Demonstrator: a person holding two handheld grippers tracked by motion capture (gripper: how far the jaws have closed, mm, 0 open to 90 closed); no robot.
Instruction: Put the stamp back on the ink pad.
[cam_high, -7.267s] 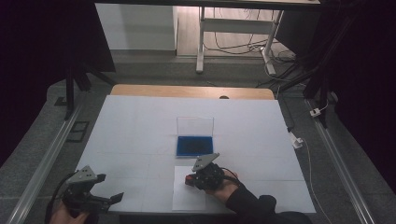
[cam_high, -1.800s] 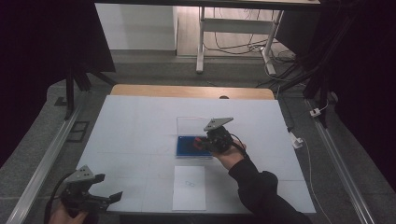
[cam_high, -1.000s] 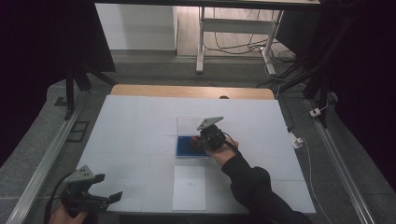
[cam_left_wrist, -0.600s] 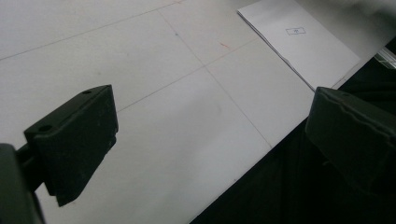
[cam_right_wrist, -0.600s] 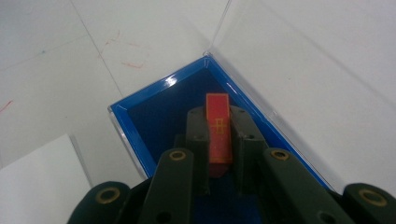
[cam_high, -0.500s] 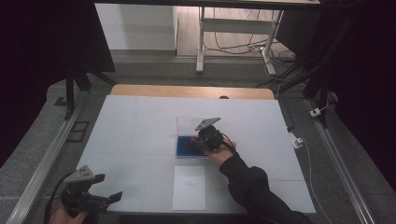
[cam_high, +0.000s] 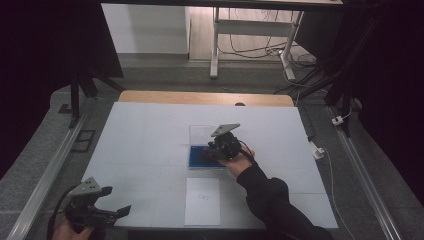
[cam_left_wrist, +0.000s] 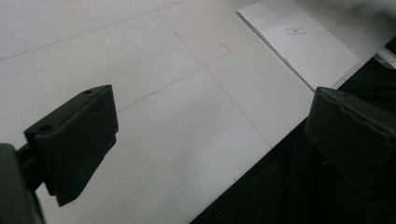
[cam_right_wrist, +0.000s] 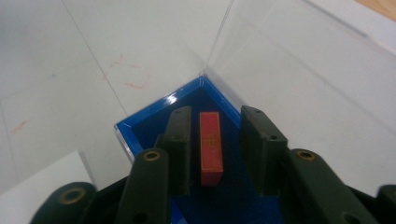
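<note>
A small red block (cam_right_wrist: 210, 147) lies flat on the dark floor of a blue box (cam_high: 199, 159) whose clear lid (cam_high: 199, 135) stands upright behind it. My right gripper (cam_high: 223, 146) is lowered into the box. In the right gripper view its jaws straddle the block with a narrow gap on each side, so the right gripper (cam_right_wrist: 215, 126) is open and not touching it. My left gripper (cam_high: 97, 211) hovers at the table's near left corner. In the left gripper view the left gripper (cam_left_wrist: 215, 140) is wide open over bare table, holding nothing.
A white sheet of paper (cam_high: 202, 201) with a small printed mark lies near the front edge, just before the box; it also appears as paper (cam_left_wrist: 299, 37). The white table top (cam_high: 150, 135) ends in a wooden strip (cam_high: 200, 97) at the back.
My right gripper moved from over the paper up to the blue box, then shifted slightly left and settled in it. The left gripper has stayed put.
</note>
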